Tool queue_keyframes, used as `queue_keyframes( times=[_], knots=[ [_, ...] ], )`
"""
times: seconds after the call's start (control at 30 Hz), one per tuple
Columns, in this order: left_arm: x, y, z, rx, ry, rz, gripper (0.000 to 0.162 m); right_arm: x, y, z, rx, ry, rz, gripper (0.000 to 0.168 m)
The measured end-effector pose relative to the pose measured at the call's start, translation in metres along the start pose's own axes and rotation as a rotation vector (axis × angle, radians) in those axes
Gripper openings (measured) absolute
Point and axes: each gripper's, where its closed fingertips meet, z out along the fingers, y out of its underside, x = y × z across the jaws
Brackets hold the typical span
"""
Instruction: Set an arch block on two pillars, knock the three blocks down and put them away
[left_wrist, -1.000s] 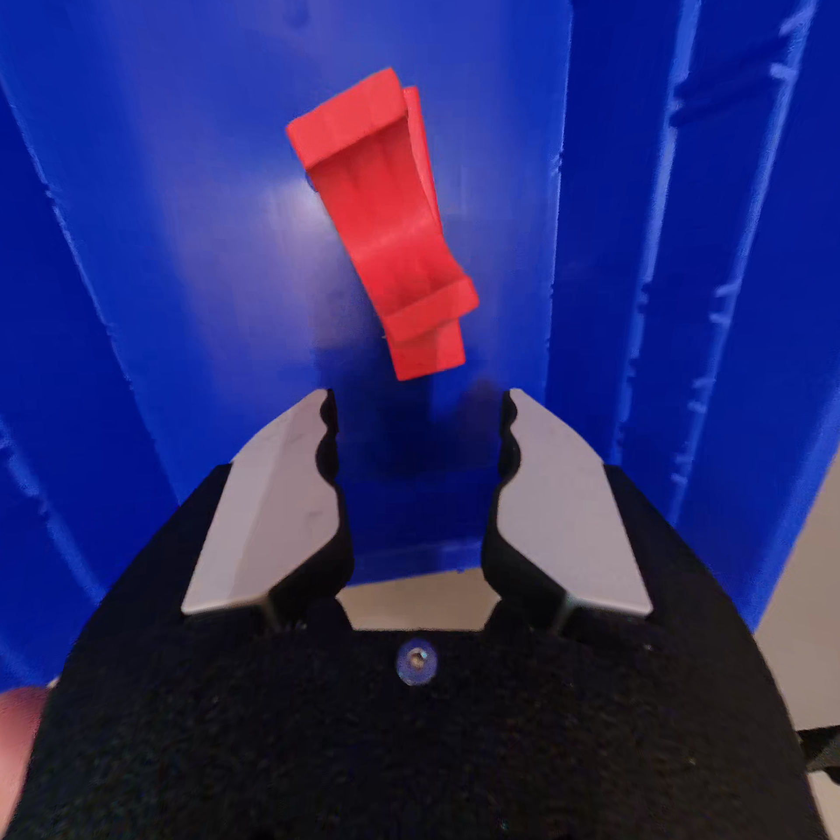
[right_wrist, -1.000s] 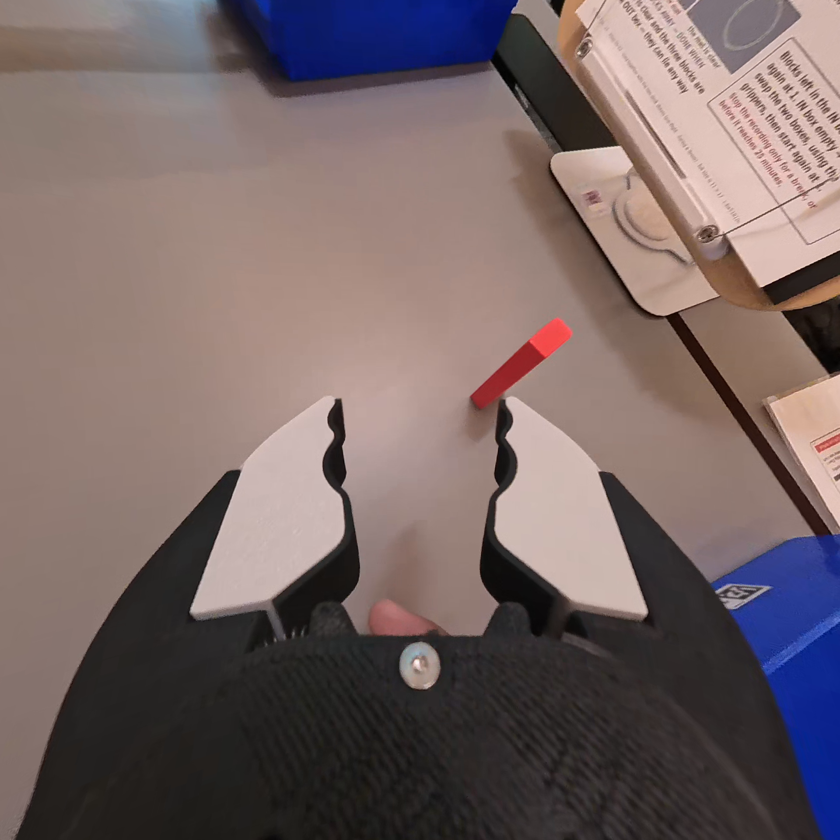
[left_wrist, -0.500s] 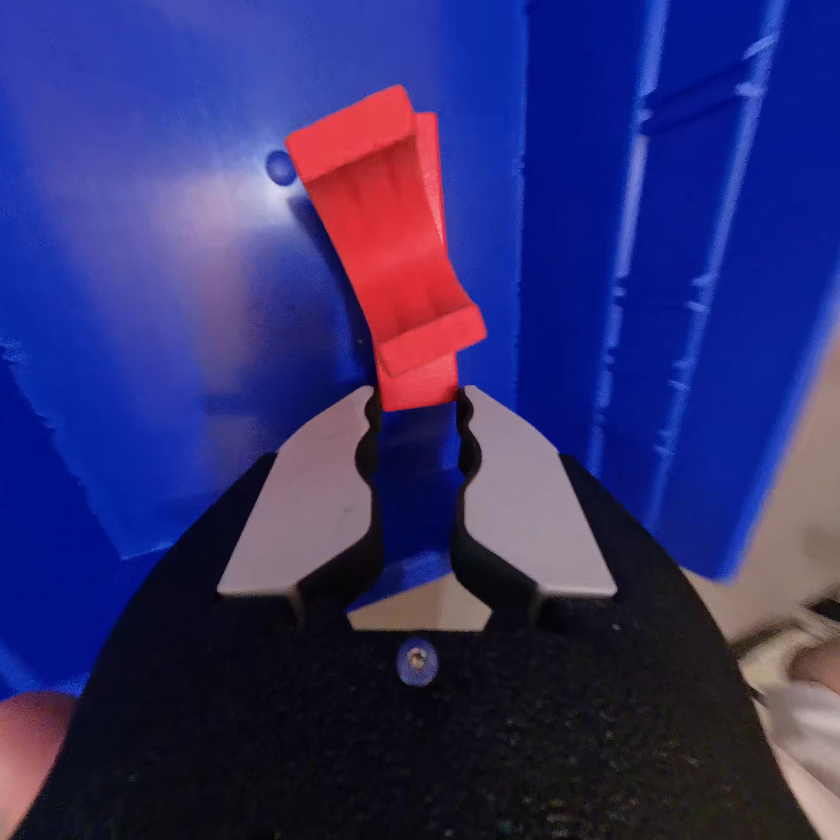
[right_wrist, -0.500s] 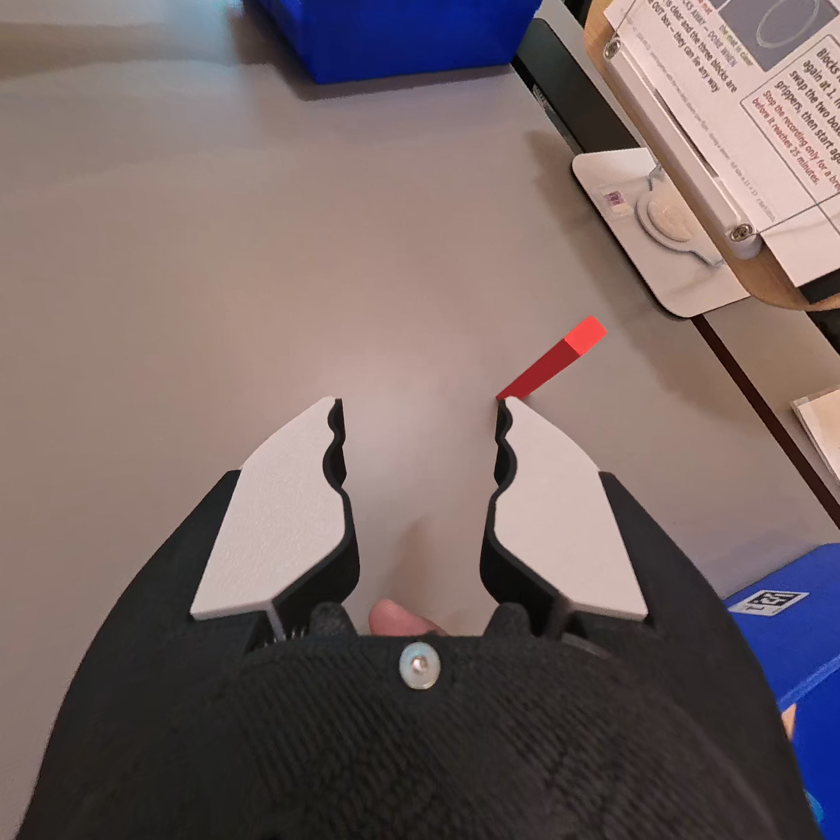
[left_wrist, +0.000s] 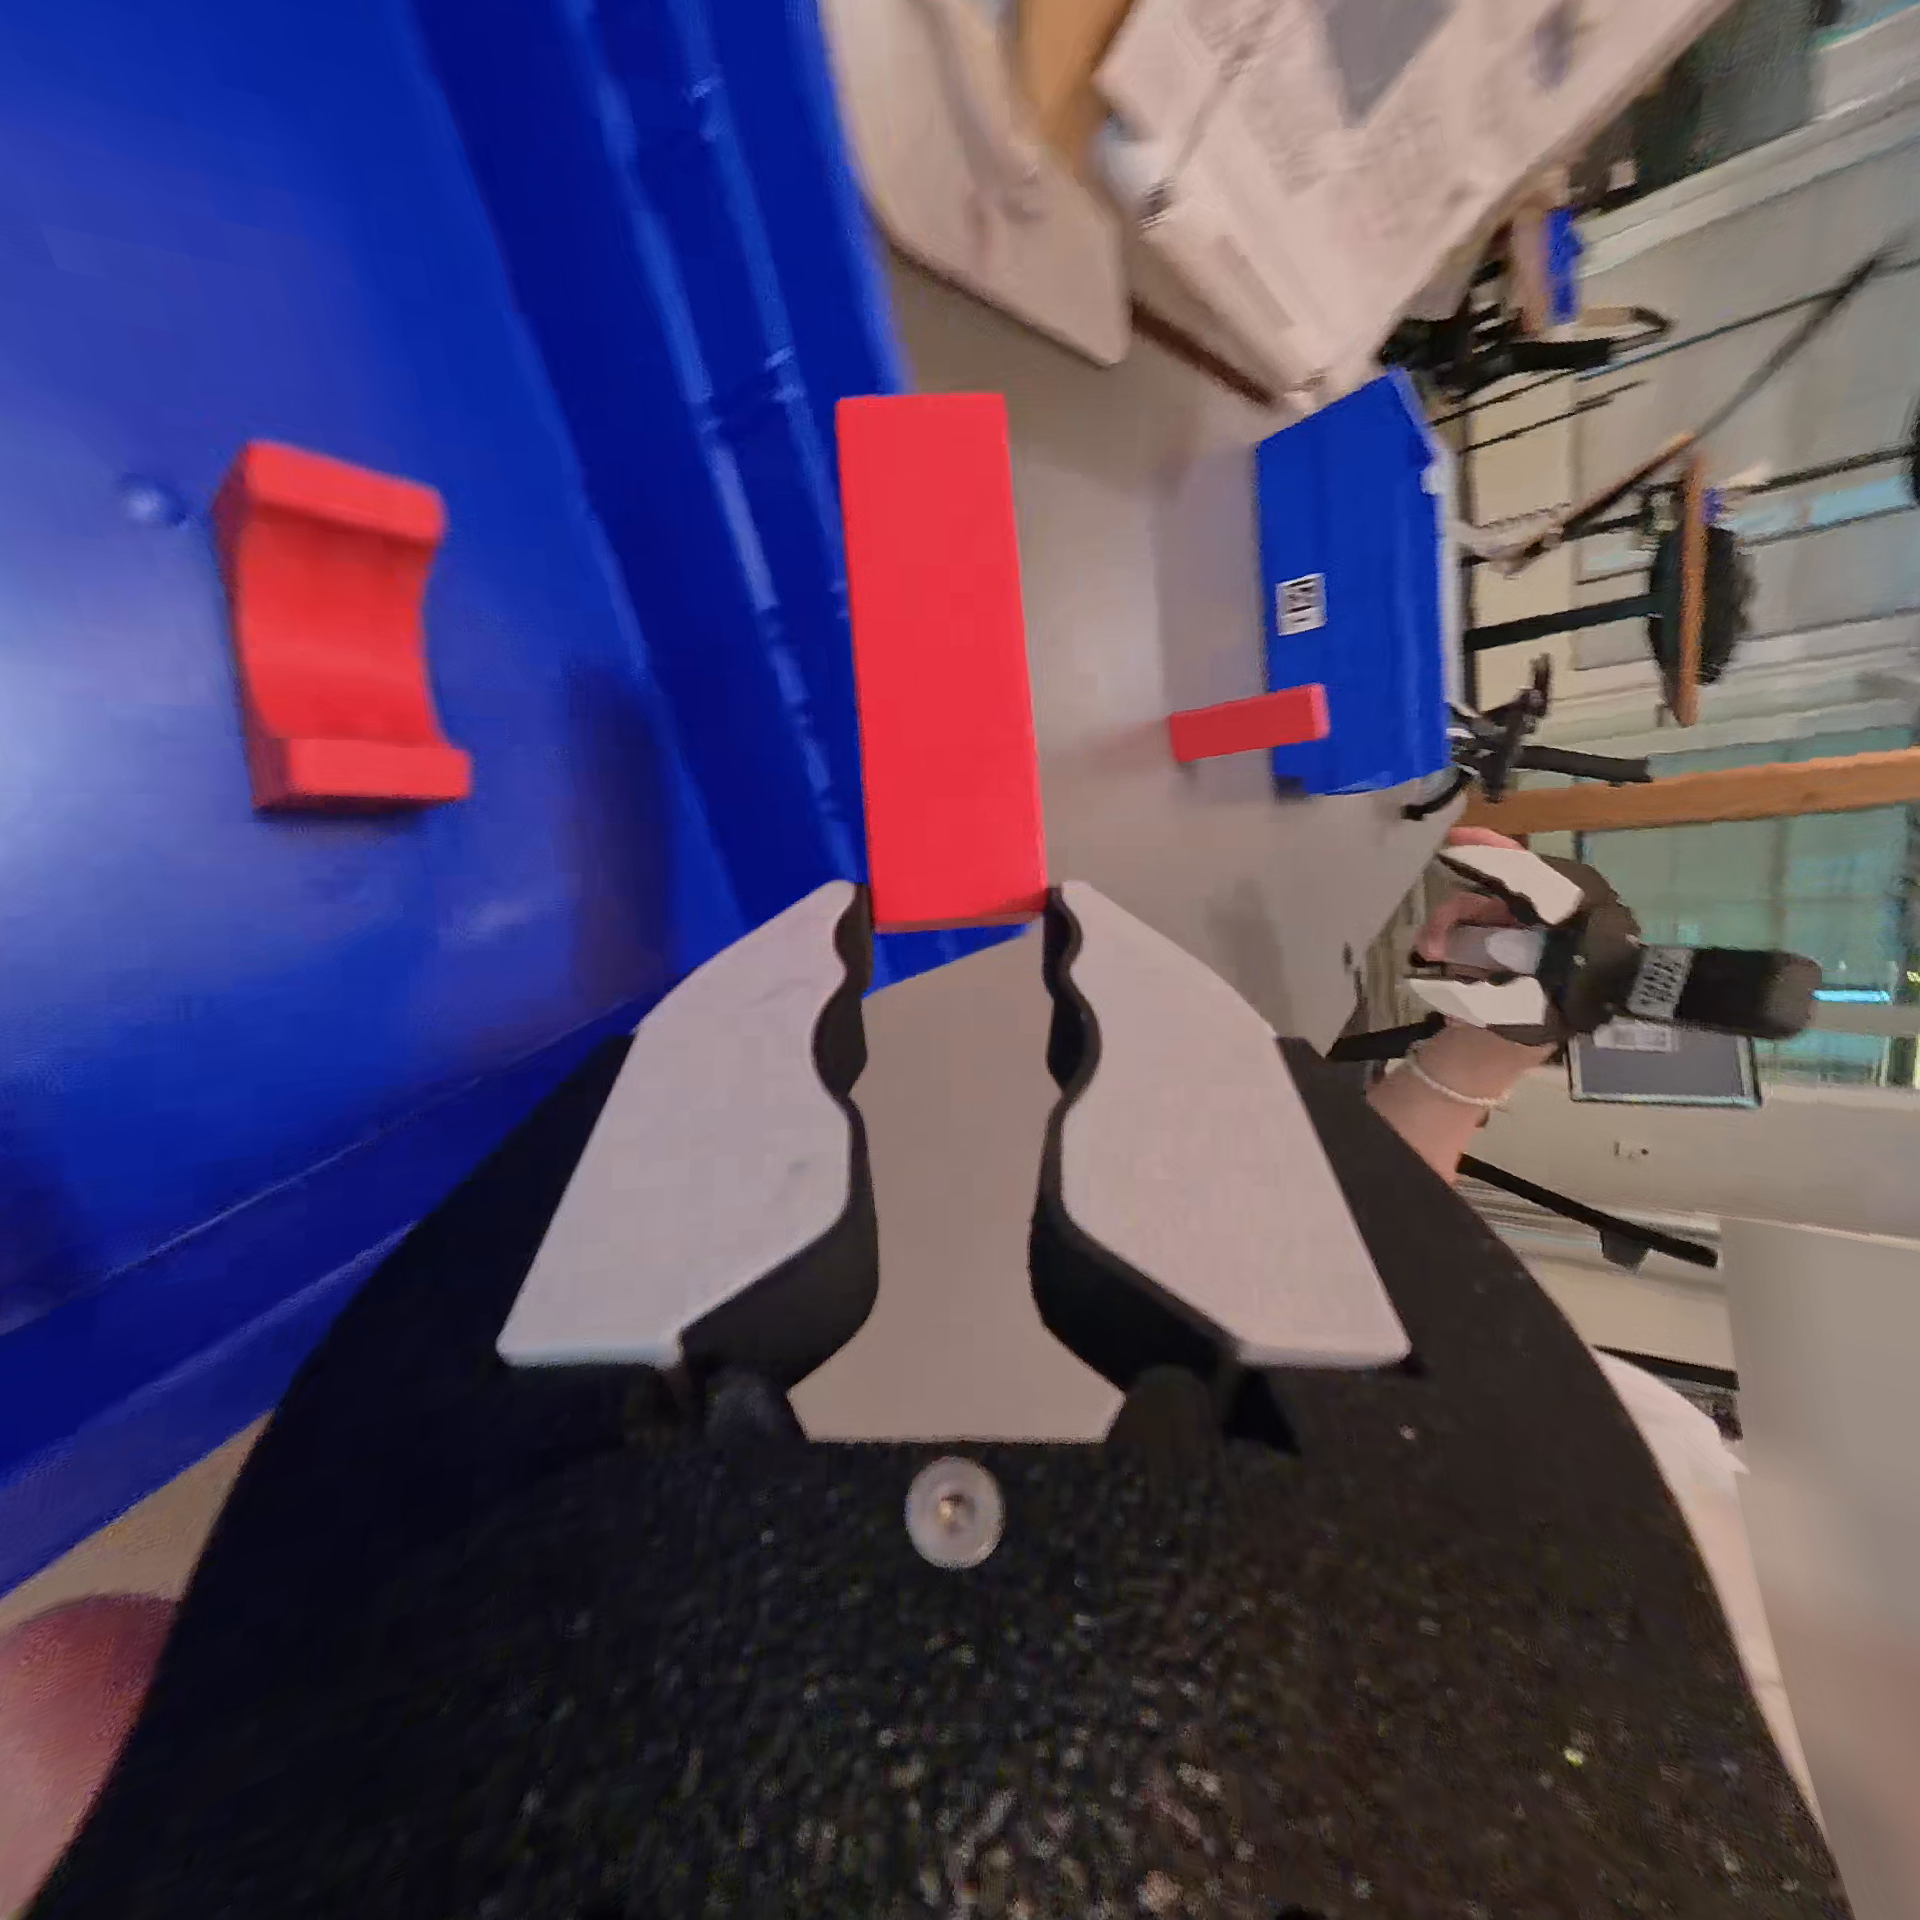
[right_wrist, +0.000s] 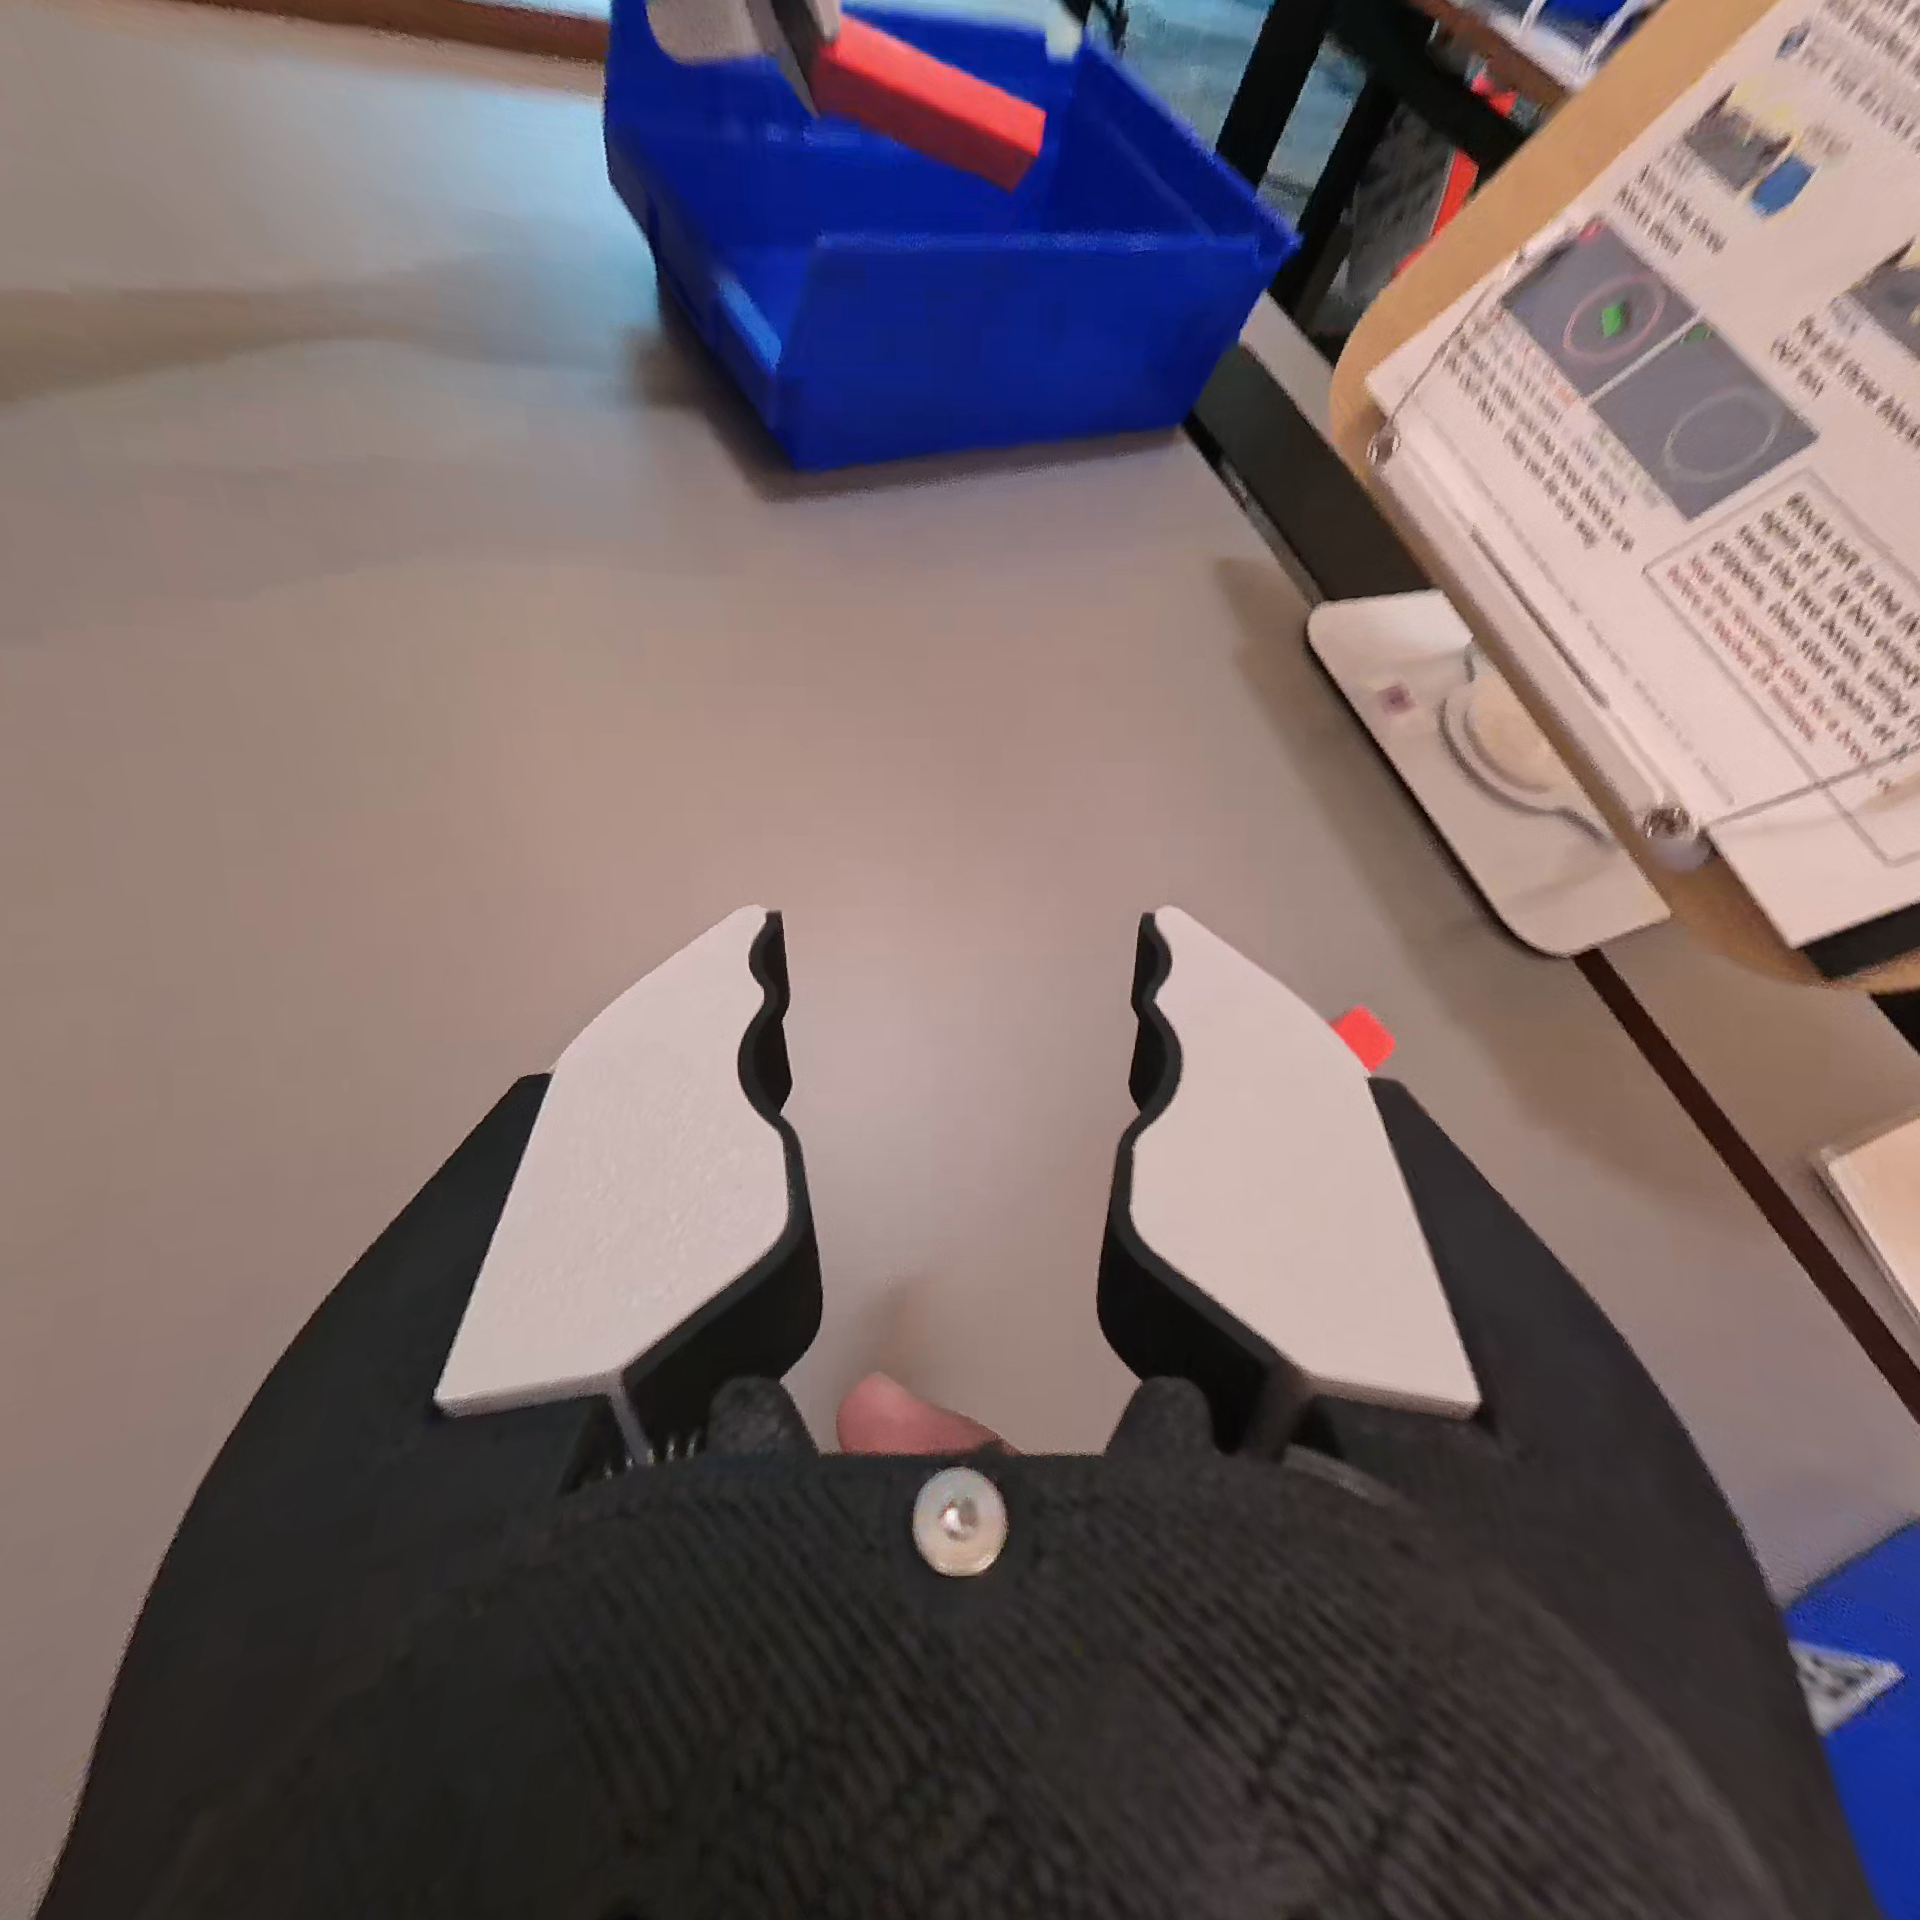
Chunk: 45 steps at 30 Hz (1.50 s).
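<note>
Left wrist view: the left gripper (left_wrist: 956, 904) has its jaws drawn in on the near end of a flat red block (left_wrist: 940, 665), pinched only at the fingertips, the block sticking straight out ahead. It looks stiff, light and smooth-faced, so a hold nearer its middle would likely resist twisting better than this end grip. To the left of the block lies a blue bin (left_wrist: 312, 727), and on the bin's floor rests a red arch-shaped piece (left_wrist: 338, 644), well apart from the block. To the right of the block, farther off on the grey table (left_wrist: 1174, 520), lies a thin red bar (left_wrist: 1247, 722) against a second blue bin (left_wrist: 1351, 603). The right gripper (left_wrist: 1475, 951) shows beyond that, in a person's hand.

Right wrist view: the right gripper (right_wrist: 961, 935) stands wide open over bare table (right_wrist: 520, 675), holding nothing. A red bar end (right_wrist: 1363, 1034) peeks out just right of its right finger. Far ahead, the red block (right_wrist: 930, 99) hangs above the blue bin (right_wrist: 987, 343). A board with printed sheets (right_wrist: 1714, 520) stands right of the gripper.
</note>
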Motion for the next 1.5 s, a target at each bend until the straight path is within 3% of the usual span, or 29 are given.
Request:
queue_keyframes(
  times=[0.2, 0.43, 0.6, 0.8, 0.97, 1.1, 1.27, 1.43, 1.5],
  knots=[
    [0.082, 0.004, -0.013, 0.087, 0.146, 0.3, 0.031, 0.002, -0.079, -0.003, 0.324, -0.107, 0.148, 0.065],
    [0.182, 0.064, 0.021, 0.024, 0.305, 0.744, 0.031, 0.009, -0.136, 0.005, 0.581, -0.279, 0.387, 0.065],
    [0.212, 0.105, 0.051, -0.082, 0.334, 0.87, 0.031, 0.0, -0.144, 0.017, 0.582, -0.351, 0.386, 0.066],
    [0.218, 0.13, 0.071, -0.184, 0.347, 0.936, 0.031, -0.017, -0.134, 0.022, 0.507, -0.397, 0.288, 0.065],
    [0.22, 0.139, 0.077, -0.224, 0.337, 0.981, 0.031, -0.031, -0.126, 0.019, 0.483, -0.474, 0.224, 0.04],
    [0.219, 0.142, 0.079, -0.228, 0.329, 1.01, 0.031, -0.035, -0.122, 0.015, 0.48, -0.488, 0.201, 0.037],
    [0.246, 0.128, 0.071, 0.035, 0.414, 1.059, 0.031, -0.026, -0.135, -0.004, 0.673, -0.426, 0.29, 0.036],
    [0.263, 0.117, 0.071, 0.337, 0.43, 1.031, 0.075, -0.017, -0.146, -0.025, 0.919, -0.366, 0.449, 0.035],
    [0.266, 0.116, 0.078, 0.426, 0.423, 1.006, 0.076, -0.014, -0.146, -0.03, 1.012, -0.356, 0.515, 0.035]
  ],
)
